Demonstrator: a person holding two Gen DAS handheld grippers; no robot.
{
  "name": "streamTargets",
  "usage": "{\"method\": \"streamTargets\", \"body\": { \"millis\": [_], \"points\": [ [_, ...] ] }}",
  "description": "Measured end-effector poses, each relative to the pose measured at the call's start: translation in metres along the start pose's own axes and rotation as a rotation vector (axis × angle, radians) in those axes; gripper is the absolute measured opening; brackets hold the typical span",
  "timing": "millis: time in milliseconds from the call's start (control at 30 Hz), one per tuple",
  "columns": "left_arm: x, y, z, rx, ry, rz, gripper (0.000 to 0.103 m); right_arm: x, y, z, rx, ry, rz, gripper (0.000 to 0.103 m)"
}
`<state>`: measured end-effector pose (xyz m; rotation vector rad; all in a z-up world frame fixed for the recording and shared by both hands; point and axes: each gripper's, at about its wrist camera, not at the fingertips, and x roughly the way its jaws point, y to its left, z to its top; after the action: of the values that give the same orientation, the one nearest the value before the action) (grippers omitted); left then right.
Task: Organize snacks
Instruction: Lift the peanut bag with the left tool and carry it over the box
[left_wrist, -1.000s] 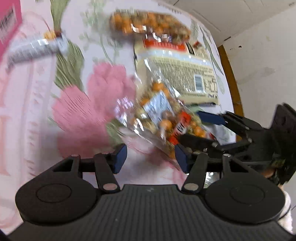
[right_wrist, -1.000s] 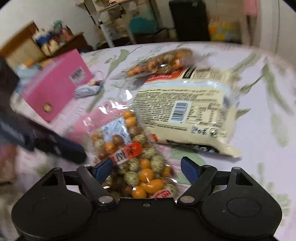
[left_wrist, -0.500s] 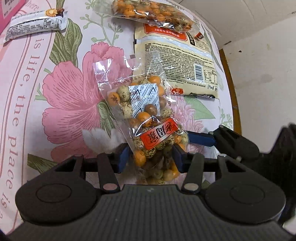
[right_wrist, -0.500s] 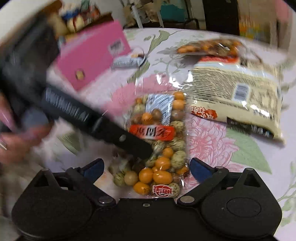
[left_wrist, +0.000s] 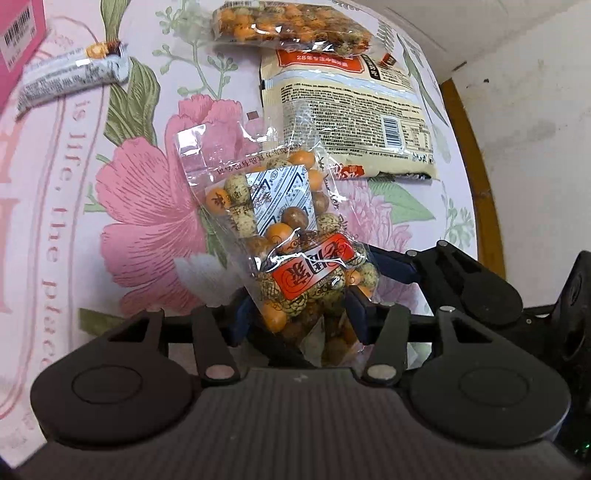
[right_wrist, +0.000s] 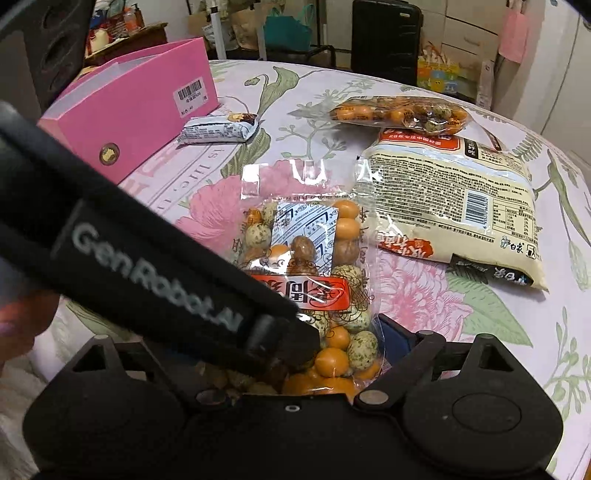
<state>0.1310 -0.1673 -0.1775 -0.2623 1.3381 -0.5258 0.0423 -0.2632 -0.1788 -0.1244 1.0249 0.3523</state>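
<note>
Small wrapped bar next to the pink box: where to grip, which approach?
Grip the small wrapped bar across its short width at mid-length, coming from above. It lies flat on the floral tablecloth, long and narrow, so the long sides give parallel faces. The pink box stands close on one side; the crimped ends are thin and would likely slip.
</note>
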Motion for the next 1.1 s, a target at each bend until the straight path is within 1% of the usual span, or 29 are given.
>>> {"method": "streamTargets", "body": {
  "millis": [133,367,467,633,733,867,1000,1100],
  "points": [
    [-0.021,-0.006,-0.006,0.035,-0.006,0.031,0.052,-0.013,0.008,0.004,0.025,-0.009,0.02,0.094],
    [-0.06,-0.004,-0.008,0.04,0.021,0.032,0.052,-0.038,0.032,0.016,0.032,-0.013,0.03,0.094],
    [-0.078,-0.001,-0.009,0.045,0.009,0.028,0.052,-0.049,0.043,0.024,0.018,-0.02,0.028,0.094],
    [-0.111,0.008,-0.012,0.053,-0.04,0.024,0.052,-0.06,0.058,0.042,0.011,-0.03,0.062,0.095],
    [-0.132,0.018,-0.014,0.042,-0.078,0.006,0.052,-0.068,0.073,0.053,-0.039,-0.048,0.065,0.095],
    [-0.159,0.035,-0.02,0.026,-0.162,-0.011,0.054,-0.079,0.089,0.069,-0.101,-0.118,0.101,0.096],
    [-0.18,0.054,-0.022,-0.008,-0.203,-0.026,0.054,-0.082,0.112,0.085,-0.233,-0.148,0.098,0.096],
    [-0.196,0.071,-0.02,-0.045,-0.226,-0.038,0.054,-0.079,0.125,0.103,-0.327,-0.149,0.121,0.095]
  ]
}}
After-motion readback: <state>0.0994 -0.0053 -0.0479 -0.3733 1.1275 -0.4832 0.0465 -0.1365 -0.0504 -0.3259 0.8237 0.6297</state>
